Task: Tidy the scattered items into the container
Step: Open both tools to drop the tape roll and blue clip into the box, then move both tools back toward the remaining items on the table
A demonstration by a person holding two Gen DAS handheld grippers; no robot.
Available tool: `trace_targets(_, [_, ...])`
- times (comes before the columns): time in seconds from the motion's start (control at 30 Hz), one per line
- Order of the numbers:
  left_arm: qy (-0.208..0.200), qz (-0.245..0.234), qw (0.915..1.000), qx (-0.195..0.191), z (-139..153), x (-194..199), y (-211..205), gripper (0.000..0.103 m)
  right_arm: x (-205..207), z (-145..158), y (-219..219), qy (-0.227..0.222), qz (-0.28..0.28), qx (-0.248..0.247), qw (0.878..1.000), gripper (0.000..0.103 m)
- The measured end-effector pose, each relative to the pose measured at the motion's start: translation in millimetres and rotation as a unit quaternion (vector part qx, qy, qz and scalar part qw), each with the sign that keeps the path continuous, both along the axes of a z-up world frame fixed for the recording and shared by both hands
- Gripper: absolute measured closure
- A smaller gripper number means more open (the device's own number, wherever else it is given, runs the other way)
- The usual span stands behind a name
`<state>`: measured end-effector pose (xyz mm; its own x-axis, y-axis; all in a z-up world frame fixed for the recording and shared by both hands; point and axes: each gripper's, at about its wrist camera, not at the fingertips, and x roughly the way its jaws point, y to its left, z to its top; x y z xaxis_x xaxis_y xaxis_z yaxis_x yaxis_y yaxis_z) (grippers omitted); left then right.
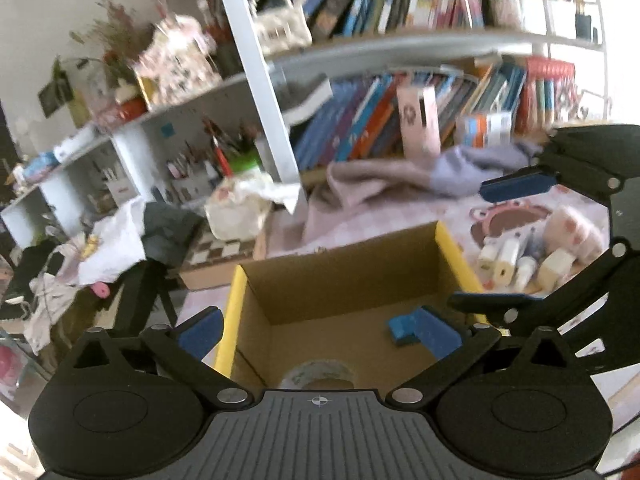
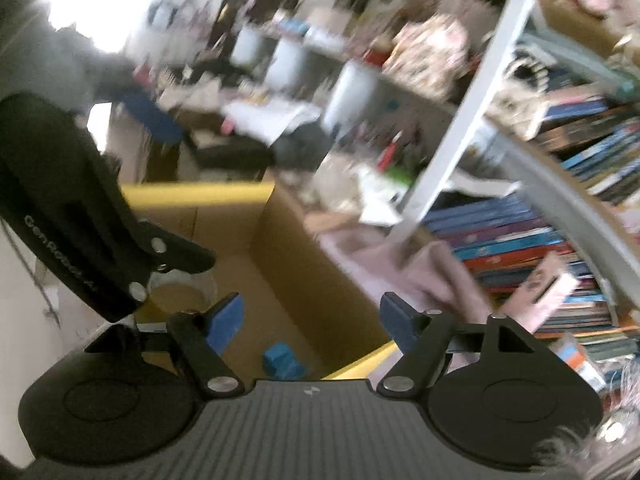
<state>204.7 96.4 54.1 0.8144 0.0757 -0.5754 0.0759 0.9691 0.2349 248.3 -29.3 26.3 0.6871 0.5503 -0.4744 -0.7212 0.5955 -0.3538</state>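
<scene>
Cardboard box (image 1: 348,284) with yellow rim sits lower centre of the left view on a pink checked surface (image 1: 360,220). Blue block (image 1: 400,330) and tape roll (image 1: 320,372) lie inside. Left gripper (image 1: 320,336) stands wide, nothing between. Right gripper (image 2: 312,320) is parted, empty (blurred). Small bottles and a plush toy (image 1: 540,248) lie right of the box. Bookshelf (image 1: 400,52) fills the top.

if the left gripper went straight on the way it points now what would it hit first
Probably the inside of the cardboard box: the left gripper, open and empty, aims into its open top, toward the back wall or floor. Depth is hard to judge.
</scene>
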Motion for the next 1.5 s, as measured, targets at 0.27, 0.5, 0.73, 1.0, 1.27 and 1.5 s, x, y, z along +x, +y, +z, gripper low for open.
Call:
trace_targets(0.27, [-0.073, 0.038, 0.9958, -0.041, 14, -81, -2, 0.000, -73, 21, -40, -0.018, -0.055, 0.079, 0.995, 0.022])
trace_targets(0.5, [-0.077, 0.059, 0.9943, -0.046, 0, -146, -17, 0.000, -128, 14, -72, 0.010, -0.161, 0.158, 0.974, 0.022])
trace_targets(0.73, [-0.044, 0.086, 0.9932, -0.065, -19, -185, -30, 0.000, -179, -4, -96, 0.027, -0.204, 0.149, 0.967, 0.021])
trace_targets(1.0, [0.000, 0.064, 0.9943, -0.085, -41, -208, -52, 0.000, -223, -27, -107, 0.068, -0.245, 0.122, 0.959, 0.021])
trace_targets(1.27, [0.001, 0.037, 0.9941, -0.102, -46, -214, -66, 0.000, -226, -24, -128, 0.070, -0.270, 0.110, 0.954, 0.022])
trace_targets(1.5, [0.030, -0.010, 0.9934, -0.110, -56, -204, -89, 0.000, -231, -32, -146, 0.108, -0.291, 0.119, 0.943, 0.023])
